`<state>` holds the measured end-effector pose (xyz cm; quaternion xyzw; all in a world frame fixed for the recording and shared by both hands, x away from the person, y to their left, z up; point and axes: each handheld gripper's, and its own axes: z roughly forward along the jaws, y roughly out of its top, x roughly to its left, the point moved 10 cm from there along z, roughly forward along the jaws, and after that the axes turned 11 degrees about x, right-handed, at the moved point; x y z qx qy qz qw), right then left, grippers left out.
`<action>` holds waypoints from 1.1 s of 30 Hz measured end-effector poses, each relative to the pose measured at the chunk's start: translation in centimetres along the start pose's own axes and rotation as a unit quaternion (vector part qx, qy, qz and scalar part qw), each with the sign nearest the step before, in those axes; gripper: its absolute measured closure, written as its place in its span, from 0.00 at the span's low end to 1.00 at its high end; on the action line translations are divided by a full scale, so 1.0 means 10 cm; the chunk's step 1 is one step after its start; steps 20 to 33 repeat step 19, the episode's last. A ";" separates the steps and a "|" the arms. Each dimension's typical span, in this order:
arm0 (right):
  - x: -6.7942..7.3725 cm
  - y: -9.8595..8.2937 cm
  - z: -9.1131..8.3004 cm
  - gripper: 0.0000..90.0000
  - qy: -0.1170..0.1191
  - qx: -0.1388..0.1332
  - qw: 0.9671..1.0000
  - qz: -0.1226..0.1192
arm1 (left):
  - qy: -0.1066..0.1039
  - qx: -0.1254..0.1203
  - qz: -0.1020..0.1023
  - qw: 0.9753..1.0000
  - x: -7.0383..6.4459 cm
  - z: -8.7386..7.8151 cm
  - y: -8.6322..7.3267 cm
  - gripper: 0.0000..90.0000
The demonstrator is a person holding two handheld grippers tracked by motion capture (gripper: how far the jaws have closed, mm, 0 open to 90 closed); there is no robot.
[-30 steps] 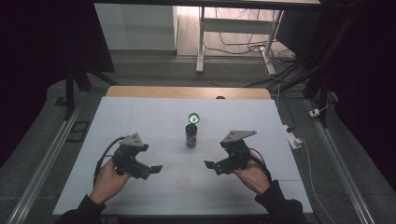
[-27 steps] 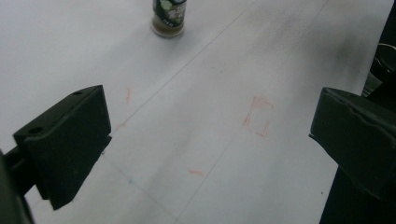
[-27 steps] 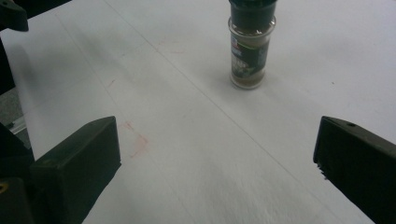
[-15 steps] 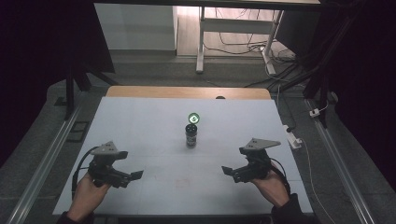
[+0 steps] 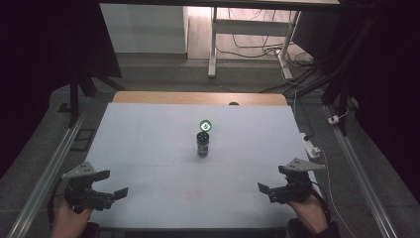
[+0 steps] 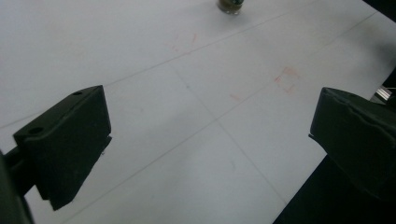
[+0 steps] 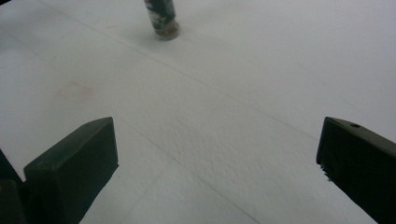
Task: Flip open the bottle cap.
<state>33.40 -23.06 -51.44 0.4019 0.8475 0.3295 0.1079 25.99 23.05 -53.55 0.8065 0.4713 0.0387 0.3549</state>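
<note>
A small dark bottle (image 5: 202, 145) stands upright at the middle of the white table (image 5: 143, 148). Just behind it lies a round green lid (image 5: 205, 126). My left gripper (image 5: 111, 184) hovers open over the near left corner, far from the bottle. Over the near right corner my right gripper (image 5: 273, 179) is open too. In the left gripper view the left gripper (image 6: 210, 140) holds nothing between its wide jaws, and the bottle's base (image 6: 230, 5) sits at the top edge. The right gripper (image 7: 217, 163) frames bare tabletop, with the bottle (image 7: 162, 18) far ahead.
A white plug block (image 5: 312, 146) with a cable lies at the table's right edge. Metal rails (image 5: 54, 163) run along both sides. A wooden strip (image 5: 198, 97) borders the far edge. Faint red marks (image 6: 287, 79) stain the tabletop.
Both grippers have drawn back from beside the bottle toward me and outward, to the near corners. The bottle and lid have not moved.
</note>
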 end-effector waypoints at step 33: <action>-0.17 -0.34 -0.16 0.00 -0.034 0.028 0.998 0.038 | 0.040 0.034 -0.026 0.998 0.11 -0.06 -0.27 0.00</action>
